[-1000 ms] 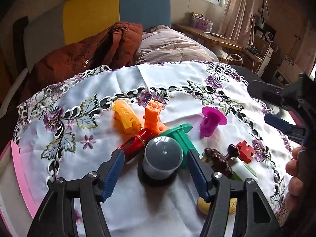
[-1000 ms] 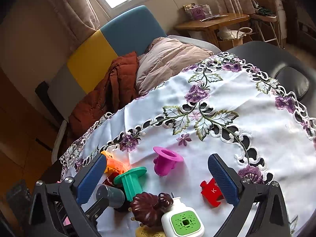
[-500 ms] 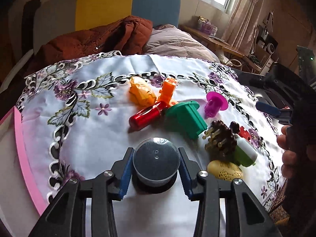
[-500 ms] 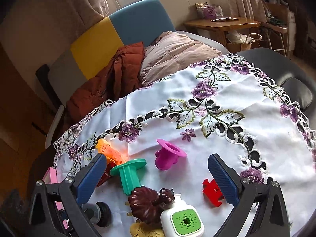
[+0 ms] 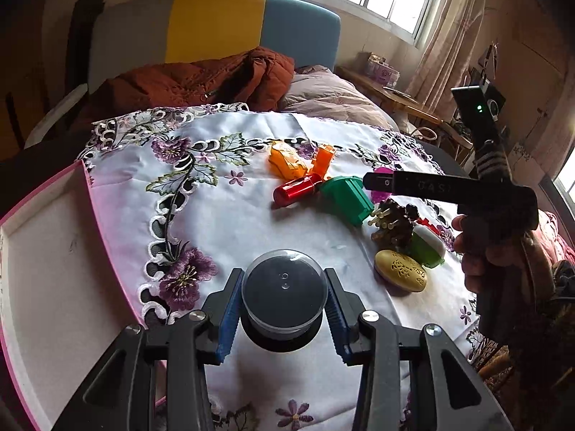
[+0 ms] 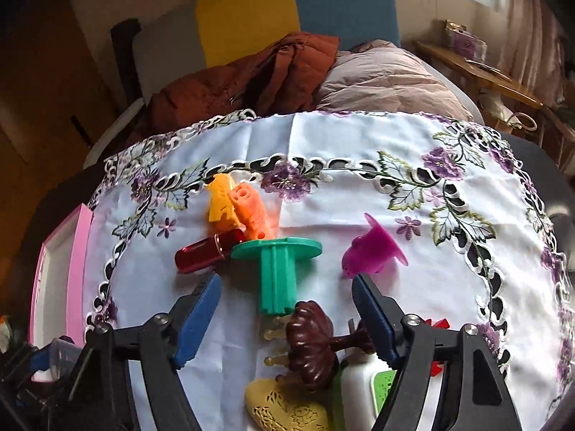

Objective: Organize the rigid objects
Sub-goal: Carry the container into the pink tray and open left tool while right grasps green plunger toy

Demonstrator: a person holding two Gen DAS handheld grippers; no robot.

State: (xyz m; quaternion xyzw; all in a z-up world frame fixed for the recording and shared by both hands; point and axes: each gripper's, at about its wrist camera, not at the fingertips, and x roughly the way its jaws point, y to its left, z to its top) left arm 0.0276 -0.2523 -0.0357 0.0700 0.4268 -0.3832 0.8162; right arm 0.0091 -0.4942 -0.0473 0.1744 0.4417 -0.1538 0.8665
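My left gripper [image 5: 282,318] is shut on a round black object with a clear dome lid [image 5: 284,298], held over the tablecloth near the pink-rimmed white box [image 5: 54,273]. My right gripper [image 6: 285,318] is open above a green flanged peg [image 6: 278,273] and a brown comb-like clip [image 6: 312,344]. A red tube [image 6: 208,249], a yellow toy [image 6: 221,203], an orange block [image 6: 251,210], a magenta cup [image 6: 373,249], a gold oval [image 6: 284,411], a white-green bottle [image 6: 366,384] and a red puzzle piece [image 6: 436,323] lie around it.
The floral white tablecloth [image 5: 222,222] covers a round table. The right gripper body and hand [image 5: 496,230] show at the right of the left wrist view. A sofa with a rust jacket [image 6: 258,82] and a beige quilt stands behind the table.
My left gripper closed on the domed object and carried it back and left toward the pink box. My right gripper moved left and lower over the green peg.
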